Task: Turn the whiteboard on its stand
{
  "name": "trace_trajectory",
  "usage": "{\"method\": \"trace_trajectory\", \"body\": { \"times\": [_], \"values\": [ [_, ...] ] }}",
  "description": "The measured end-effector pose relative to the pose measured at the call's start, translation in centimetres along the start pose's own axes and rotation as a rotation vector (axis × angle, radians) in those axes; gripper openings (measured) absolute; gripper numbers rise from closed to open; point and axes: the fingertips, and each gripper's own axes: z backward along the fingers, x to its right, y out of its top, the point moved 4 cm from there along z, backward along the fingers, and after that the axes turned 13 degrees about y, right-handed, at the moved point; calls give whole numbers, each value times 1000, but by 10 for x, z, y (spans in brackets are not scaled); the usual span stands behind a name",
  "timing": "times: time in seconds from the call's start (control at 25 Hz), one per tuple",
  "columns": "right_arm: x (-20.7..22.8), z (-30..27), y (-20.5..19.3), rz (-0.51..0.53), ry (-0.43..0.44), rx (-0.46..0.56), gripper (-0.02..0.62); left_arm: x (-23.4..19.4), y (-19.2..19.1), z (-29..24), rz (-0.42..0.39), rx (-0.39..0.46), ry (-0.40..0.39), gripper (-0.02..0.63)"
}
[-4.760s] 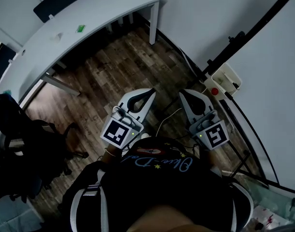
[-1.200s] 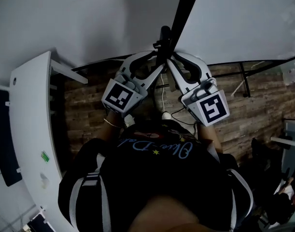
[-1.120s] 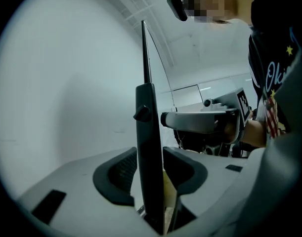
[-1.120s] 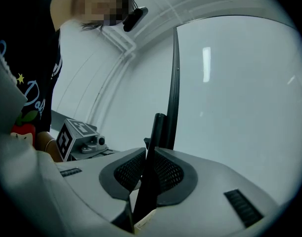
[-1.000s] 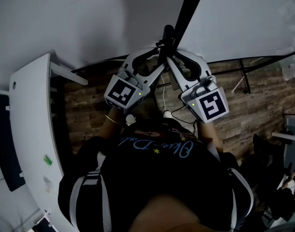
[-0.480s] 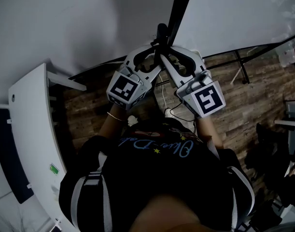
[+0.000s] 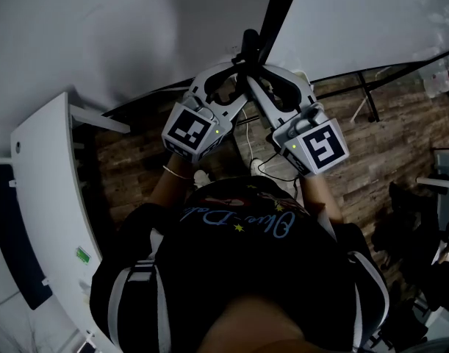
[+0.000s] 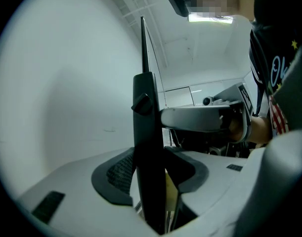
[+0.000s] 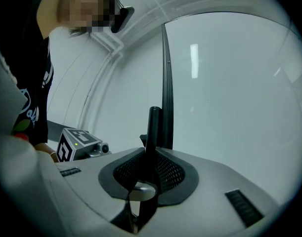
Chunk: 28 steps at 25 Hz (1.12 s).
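The whiteboard (image 7: 356, 20) fills the upper right, its black edge frame (image 7: 272, 6) running down to a black stand post (image 7: 248, 46). My left gripper (image 7: 237, 66) and right gripper (image 7: 257, 68) meet on that post from either side. In the left gripper view the post (image 8: 148, 132) stands between the pads (image 8: 116, 174) of the left gripper (image 8: 150, 177). Those jaws have just been opening slightly, and both pads still lie against the post. In the right gripper view the right gripper (image 9: 143, 174) is shut on the post (image 9: 153, 127), with the board (image 9: 230, 93) behind.
A white curved desk (image 7: 40, 197) runs down the left side. Brown wood floor (image 7: 136, 168) lies below, with a light cable (image 7: 250, 149) on it. Black stand legs (image 7: 364, 94) cross the floor at right. Dark furniture (image 7: 411, 226) stands at the right edge.
Several seconds ago both grippers hung free over the floor beside the board. Through the last second they have stayed on the post while the view swung slightly.
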Motion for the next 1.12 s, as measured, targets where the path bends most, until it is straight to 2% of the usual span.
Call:
{"method": "trace_trajectory", "body": {
  "times": [0.12, 0.36, 0.48, 0.64, 1.12],
  "values": [
    [-1, 0, -2, 3, 2, -37, 64, 0, 0, 2, 0, -4, -3, 186],
    [-2, 0, -1, 0, 10, -42, 64, -2, 0, 4, 12, -18, 3, 185],
    [-4, -3, 2, -2, 19, -14, 64, -2, 0, 5, 12, -16, 0, 186],
    [-5, -4, 0, -3, 6, -44, 64, -4, 2, 8, 2, -13, -5, 187],
    [-7, -10, 2, -7, 24, -46, 63, -9, -1, 13, 18, -15, 5, 187]
  ]
}}
